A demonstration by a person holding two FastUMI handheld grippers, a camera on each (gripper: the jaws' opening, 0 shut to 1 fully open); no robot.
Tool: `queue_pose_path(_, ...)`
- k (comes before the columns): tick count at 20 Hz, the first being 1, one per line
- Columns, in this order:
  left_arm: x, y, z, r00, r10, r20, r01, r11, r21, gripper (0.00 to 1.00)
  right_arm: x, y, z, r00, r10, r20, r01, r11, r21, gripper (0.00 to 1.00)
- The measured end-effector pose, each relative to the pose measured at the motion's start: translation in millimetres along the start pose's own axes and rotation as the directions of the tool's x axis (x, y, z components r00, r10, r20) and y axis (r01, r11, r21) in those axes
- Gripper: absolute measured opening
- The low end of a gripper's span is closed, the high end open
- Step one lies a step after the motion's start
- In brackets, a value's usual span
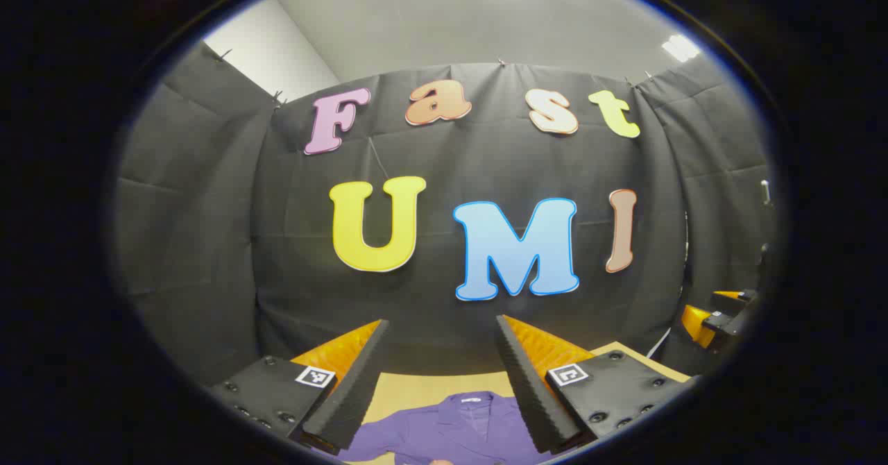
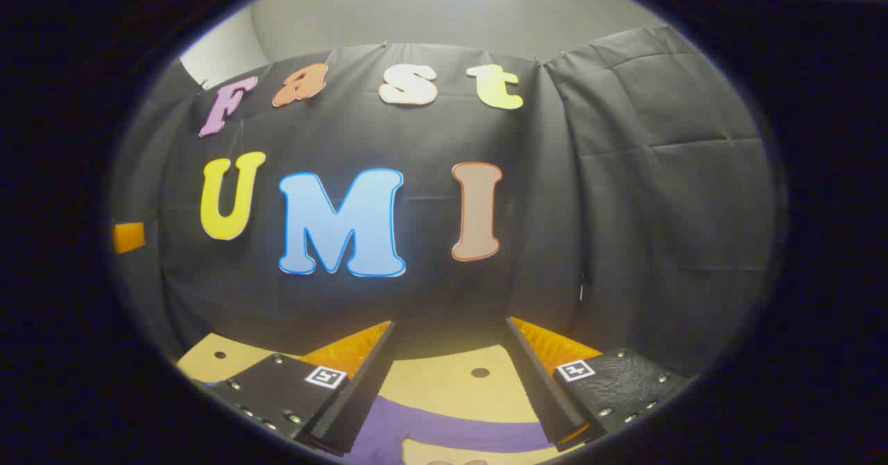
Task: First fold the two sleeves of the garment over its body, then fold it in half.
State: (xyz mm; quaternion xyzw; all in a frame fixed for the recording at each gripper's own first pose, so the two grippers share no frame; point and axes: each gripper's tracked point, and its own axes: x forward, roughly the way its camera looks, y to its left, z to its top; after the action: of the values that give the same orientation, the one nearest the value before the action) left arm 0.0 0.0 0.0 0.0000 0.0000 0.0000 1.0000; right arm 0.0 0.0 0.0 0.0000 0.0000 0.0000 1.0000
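Purple garment [image 1: 458, 430] flat on wooden table [image 1: 423, 386]; both tools agape.

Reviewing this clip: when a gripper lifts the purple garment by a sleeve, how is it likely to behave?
The purple garment lies flat and thin on the table, so it will probably drape limply rather than hold shape. Its sleeve runs as a soft band, likely light. Both the left gripper and right gripper are open above it; pinching a single layer may prove fiddly.

Soft matt cloth garment [image 1: 458, 430] lies on a smooth, matt wooden table [image 2: 444, 382].
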Motion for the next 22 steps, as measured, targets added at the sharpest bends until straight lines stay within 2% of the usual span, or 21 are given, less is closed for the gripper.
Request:
queue_pose_path(3,-0.2,-1.8,-4.8,1.000,0.009,-0.004,-0.009,1.000,0.005,0.93,-6.1,-6.9,8.7,1.000,0.000,0.010,-0.001,0.999,0.041,0.94)
queue_pose_path(5,1.4,-8.0,-8.2,1.000,0.002,-0.014,-0.003,1.000,-0.006,0.94,-9.8,3.5,21.9,0.999,0.020,0.034,-0.022,0.999,0.046,0.94)
queue_pose_path(12,-5.8,-9.7,0.0,1.000,0.007,0.012,-0.007,1.000,0.013,0.93,-30.9,70.7,75.0,0.971,0.186,0.151,-0.196,0.979,0.051,0.94)
queue_pose_path(16,-11.6,0.6,-1.1,0.999,0.031,0.012,-0.031,1.000,0.006,0.93,-37.7,91.6,84.1,0.954,0.237,0.180,-0.246,0.969,0.029,0.94)
queue_pose_path(20,-13.7,5.3,-1.5,0.999,0.044,0.013,-0.044,0.999,-0.001,0.93,-37.4,96.0,81.6,0.952,0.250,0.179,-0.254,0.967,0.002,0.94)
queue_pose_path(22,-14.0,6.2,-1.0,0.999,0.046,0.016,-0.046,0.999,0.000,0.93,-29.6,86.9,71.6,0.962,0.223,0.158,-0.224,0.974,-0.010,0.94)
